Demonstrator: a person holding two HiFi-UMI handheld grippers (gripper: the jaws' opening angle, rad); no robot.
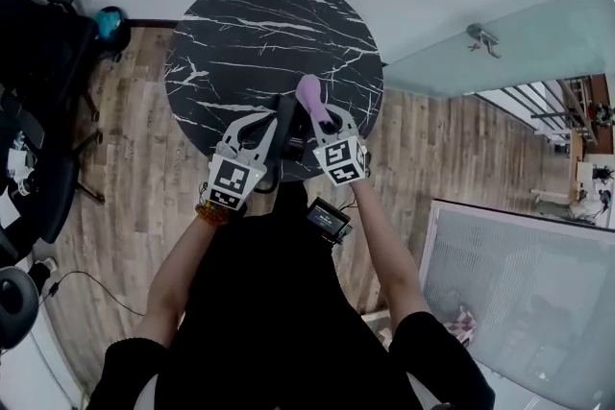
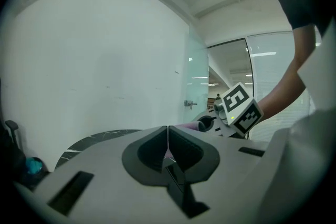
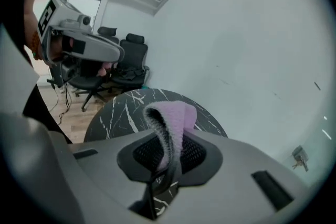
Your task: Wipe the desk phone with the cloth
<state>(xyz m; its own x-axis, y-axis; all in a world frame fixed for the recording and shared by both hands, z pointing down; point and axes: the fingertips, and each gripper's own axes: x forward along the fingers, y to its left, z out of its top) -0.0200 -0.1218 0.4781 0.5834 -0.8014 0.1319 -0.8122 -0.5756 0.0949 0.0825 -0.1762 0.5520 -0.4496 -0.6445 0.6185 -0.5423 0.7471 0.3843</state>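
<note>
A round black marble table (image 1: 259, 34) stands in front of me. At its near edge lies a dark object (image 1: 290, 137), apparently the desk phone, mostly hidden between the two grippers. My right gripper (image 1: 322, 120) is shut on a folded lilac cloth (image 1: 309, 94), which sticks up out of the pads and arches over them (image 3: 170, 118). To the phone's left, my left gripper (image 1: 267, 122) has its jaws pressed together (image 2: 168, 136) with nothing visible between them. Beyond them the lilac cloth and the right gripper's marker cube (image 2: 239, 110) show at the right.
Black office chairs (image 1: 38, 110) stand on the wood floor at the left, also seen as chairs (image 3: 123, 60) behind the table. A glass door (image 1: 500, 43) is at the right, a white wall behind the table, a grey panel (image 1: 519, 302) at the lower right.
</note>
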